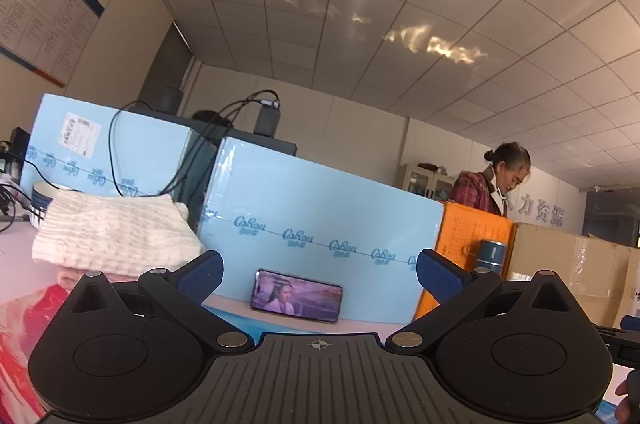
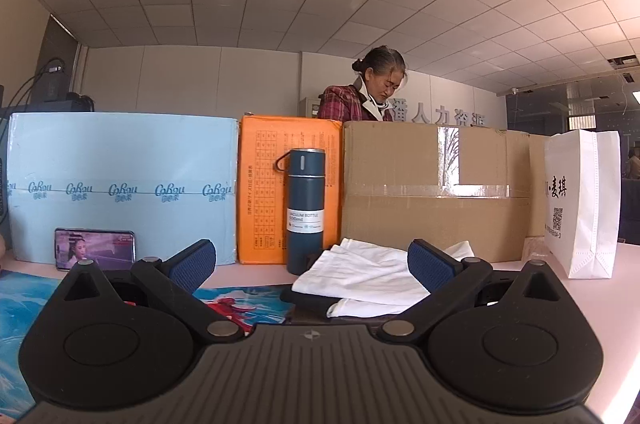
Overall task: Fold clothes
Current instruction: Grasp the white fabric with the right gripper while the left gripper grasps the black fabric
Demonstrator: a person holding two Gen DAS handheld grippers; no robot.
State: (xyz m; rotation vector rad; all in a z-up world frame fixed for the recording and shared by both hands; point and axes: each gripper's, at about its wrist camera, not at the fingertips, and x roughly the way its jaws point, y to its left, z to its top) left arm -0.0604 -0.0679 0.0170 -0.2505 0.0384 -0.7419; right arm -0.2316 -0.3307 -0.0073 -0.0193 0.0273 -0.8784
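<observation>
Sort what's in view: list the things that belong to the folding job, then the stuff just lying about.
For the job:
cream knit stack
white garment
left gripper, open
right gripper, open

Lying about:
phone
blue flask
orange box
cardboard box
white bag

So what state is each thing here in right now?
Left gripper: open, holding nothing.
Right gripper: open, holding nothing.
Cream knit garment: folded, on a pile.
White cloth: loosely folded, on a dark garment.
Phone: screen on, propped sideways.
Vacuum bottle: upright, capped.
</observation>
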